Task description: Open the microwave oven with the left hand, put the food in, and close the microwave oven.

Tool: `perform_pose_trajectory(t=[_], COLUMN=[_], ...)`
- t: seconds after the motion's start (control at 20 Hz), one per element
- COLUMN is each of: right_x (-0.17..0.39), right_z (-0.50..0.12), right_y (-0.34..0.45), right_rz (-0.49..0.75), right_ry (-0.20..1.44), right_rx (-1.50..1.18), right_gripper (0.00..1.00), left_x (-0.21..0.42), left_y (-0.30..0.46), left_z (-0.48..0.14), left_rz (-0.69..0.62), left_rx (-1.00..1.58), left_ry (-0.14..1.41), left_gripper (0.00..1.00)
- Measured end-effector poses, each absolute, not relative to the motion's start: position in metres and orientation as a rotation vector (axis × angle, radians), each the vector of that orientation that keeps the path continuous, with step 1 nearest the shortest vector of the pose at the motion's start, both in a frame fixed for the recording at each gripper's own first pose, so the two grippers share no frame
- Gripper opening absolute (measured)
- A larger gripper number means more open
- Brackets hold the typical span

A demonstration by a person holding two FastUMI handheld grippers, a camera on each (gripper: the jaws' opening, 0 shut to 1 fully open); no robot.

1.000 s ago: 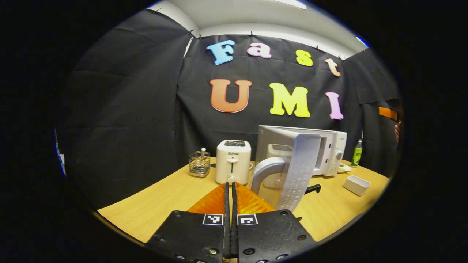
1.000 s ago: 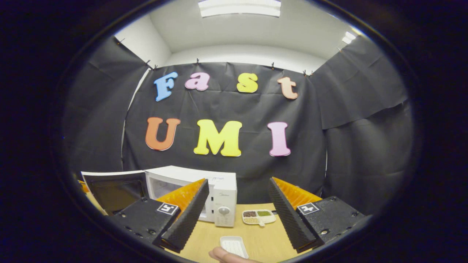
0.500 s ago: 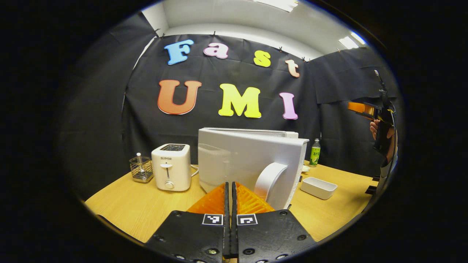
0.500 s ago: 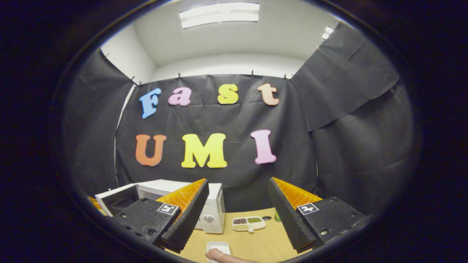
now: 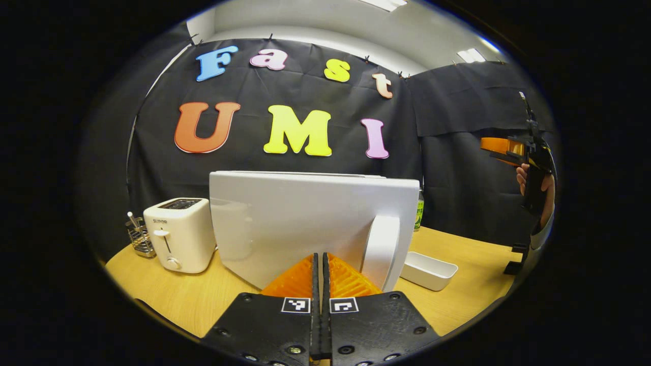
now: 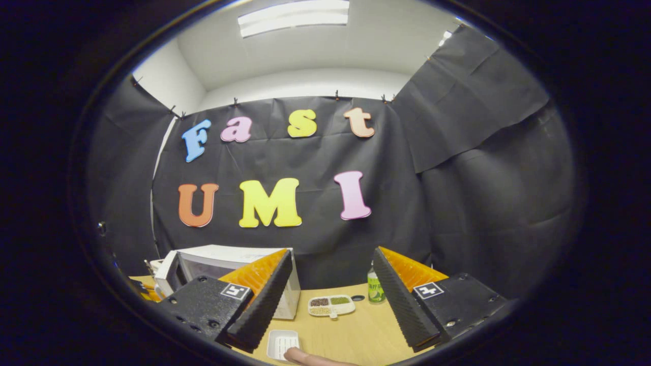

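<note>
The white microwave [image 5: 305,223] fills the middle of the left gripper view, its door turned flat toward me and its curved handle [image 5: 379,249] at the right edge. My left gripper [image 5: 320,260] is shut with nothing between the fingers, its tips against the door's lower face just left of the handle. The right gripper [image 6: 330,290] hangs open and empty above the table, well right of the microwave [image 6: 218,264]. A divided dish of grains [image 6: 330,306] lies on the table beside the oven. Farther off, the right gripper [image 5: 501,147] is held up by a hand [image 5: 524,178].
A white toaster [image 5: 178,234] and a wire holder [image 5: 138,238] stand left of the microwave. An empty white tray [image 5: 427,269] lies right of the door, near a fingertip [image 6: 310,358]. A green bottle [image 6: 375,290] stands at the back by the wall.
The microwave door has swung from edge-on and wide open to nearly flat against the oven, with my shut left gripper following it. The right gripper stays open and has drifted slightly.
</note>
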State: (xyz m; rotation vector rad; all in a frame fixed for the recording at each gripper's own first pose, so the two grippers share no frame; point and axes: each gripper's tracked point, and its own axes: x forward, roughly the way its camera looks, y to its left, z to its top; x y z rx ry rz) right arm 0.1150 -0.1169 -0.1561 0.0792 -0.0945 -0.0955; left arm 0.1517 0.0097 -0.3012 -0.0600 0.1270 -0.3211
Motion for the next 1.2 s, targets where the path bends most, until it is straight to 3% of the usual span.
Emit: perform_pose_trajectory(t=[0.05, 0.1, 0.15, 0.2, 0.25, 0.3, 0.45, 0.5, 0.65, 0.7, 0.8, 0.85, 0.95, 1.0, 1.05, 1.2], right_x=[0.115, 0.115, 0.116, 0.116, 0.116, 0.116, 0.120, 0.121, 0.122, 0.123, 0.125, 0.127, 0.131, 0.132, 0.133, 0.132], right_z=[-0.157, -0.156, -0.155, -0.157, -0.158, -0.160, -0.164, -0.165, -0.164, -0.166, -0.167, -0.166, -0.163, -0.160, -0.155, -0.139], right_y=[-0.119, -0.121, -0.122, -0.124, -0.125, -0.126, -0.129, -0.130, -0.132, -0.132, -0.132, -0.131, -0.130, -0.129, -0.127, -0.126], right_rz=[-0.097, -0.097, -0.096, -0.098, -0.099, -0.098, -0.098, -0.098, -0.100, -0.102, -0.099, -0.096, -0.084, -0.075, -0.066, -0.047], right_ry=[-0.092, -0.092, -0.093, -0.093, -0.091, -0.088, -0.072, -0.070, -0.072, -0.072, -0.066, -0.064, -0.062, -0.059, -0.062, -0.080], right_rx=[0.079, 0.079, 0.078, 0.077, 0.077, 0.080, 0.073, 0.069, 0.066, 0.067, 0.070, 0.069, 0.068, 0.075, 0.080, 0.065], right_gripper=[1.00, 0.93, 1.00, 1.00, 0.93, 1.00, 1.00, 0.93, 0.93, 1.00, 1.00, 0.93, 0.93, 1.00, 0.93, 0.93], left_x=[0.158, 0.165, 0.172, 0.177, 0.181, 0.186, 0.201, 0.208, 0.225, 0.232, 0.247, 0.255, 0.266, 0.274, 0.282, 0.304], left_y=[0.005, 0.002, -0.005, -0.009, -0.014, -0.018, -0.030, -0.032, -0.043, -0.046, -0.050, -0.053, -0.060, -0.063, -0.066, -0.077], left_z=[-0.304, -0.305, -0.305, -0.306, -0.307, -0.305, -0.309, -0.309, -0.312, -0.311, -0.309, -0.309, -0.306, -0.305, -0.305, -0.300], left_rz=[-0.322, -0.323, -0.333, -0.337, -0.343, -0.346, -0.362, -0.356, -0.372, -0.371, -0.354, -0.348, -0.337, -0.325, -0.316, -0.296], left_rx=[-0.061, -0.067, -0.075, -0.082, -0.088, -0.094, -0.097, -0.086, -0.055, -0.050, -0.048, -0.047, -0.026, -0.011, 0.002, -0.002], left_ry=[0.133, 0.137, 0.136, 0.138, 0.142, 0.136, 0.145, 0.139, 0.148, 0.146, 0.138, 0.139, 0.138, 0.137, 0.138, 0.138], left_gripper=[0.00, 0.00, 0.00, 0.00, 0.00, 0.00, 0.00, 0.00, 0.00, 0.00, 0.00, 0.00, 0.00, 0.00, 0.00, 0.00])
